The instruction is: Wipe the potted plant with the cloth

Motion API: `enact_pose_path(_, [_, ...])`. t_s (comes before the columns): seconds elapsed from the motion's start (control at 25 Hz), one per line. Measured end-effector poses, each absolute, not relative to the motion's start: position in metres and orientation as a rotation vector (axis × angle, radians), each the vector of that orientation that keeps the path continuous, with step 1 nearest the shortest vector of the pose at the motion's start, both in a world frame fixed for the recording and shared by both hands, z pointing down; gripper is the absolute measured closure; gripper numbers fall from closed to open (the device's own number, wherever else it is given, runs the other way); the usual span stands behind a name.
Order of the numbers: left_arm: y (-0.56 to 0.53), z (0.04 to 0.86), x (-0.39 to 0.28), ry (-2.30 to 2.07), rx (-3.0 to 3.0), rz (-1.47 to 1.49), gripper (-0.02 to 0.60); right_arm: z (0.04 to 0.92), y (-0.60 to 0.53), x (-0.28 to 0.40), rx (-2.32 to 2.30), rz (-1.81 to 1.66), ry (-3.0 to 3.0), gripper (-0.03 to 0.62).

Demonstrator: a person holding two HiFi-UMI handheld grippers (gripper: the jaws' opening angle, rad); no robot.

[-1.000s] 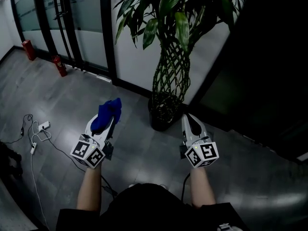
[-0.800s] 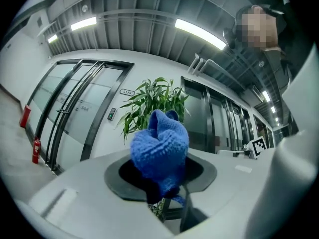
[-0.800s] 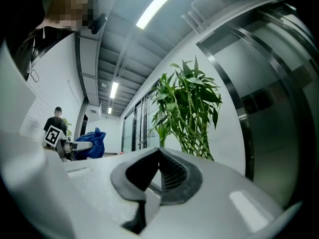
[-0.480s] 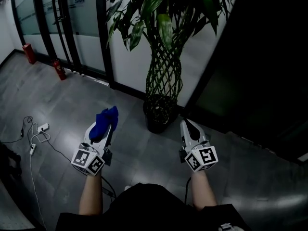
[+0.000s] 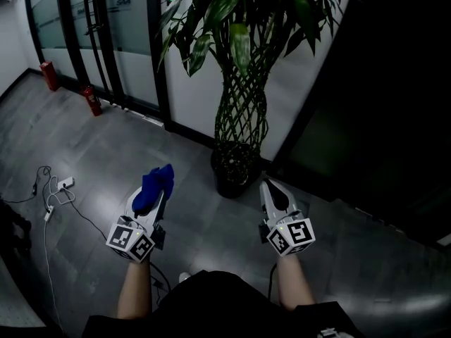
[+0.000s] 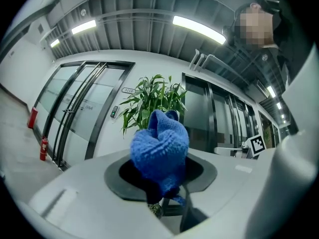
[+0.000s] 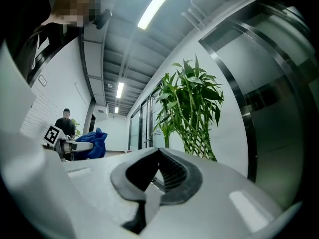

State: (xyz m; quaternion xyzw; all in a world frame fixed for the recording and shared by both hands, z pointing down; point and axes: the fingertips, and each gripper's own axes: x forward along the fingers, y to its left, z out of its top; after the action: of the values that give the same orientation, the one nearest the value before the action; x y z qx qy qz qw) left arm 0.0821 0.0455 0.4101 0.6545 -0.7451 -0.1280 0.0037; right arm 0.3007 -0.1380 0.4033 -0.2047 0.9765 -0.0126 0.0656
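Potted plant (image 5: 239, 118) untouched; both tongs have drifted slightly nearer the person.
Left tongs (image 5: 159, 190) clench the blue cloth (image 5: 155, 185); right tongs (image 5: 269, 189) pinched together, empty. Wiping hasn't begun.

White left gripper (image 5: 156, 197) and right gripper (image 5: 266, 186) bear black-and-white marker cubes (image 5: 290, 236) (dark top (image 5: 211, 305)).

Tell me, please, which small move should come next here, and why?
Probably lift the left tool forward and up toward the lower leaves. Its jaws are shut on the blue cloth, so the cloth seems ready. The potted plant stands ahead by the wall, apart from both tools, and the cloth touches no leaf yet.
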Motion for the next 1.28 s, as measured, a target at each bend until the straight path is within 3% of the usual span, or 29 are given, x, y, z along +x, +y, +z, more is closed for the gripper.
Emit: enact_pose_path(1.28, [0.05, 0.414, 0.074, -2.355, 2.008, -0.377, 0.428, 0.413, -0.138, 0.303, -0.634, -0.032, 2.96, 0.591])
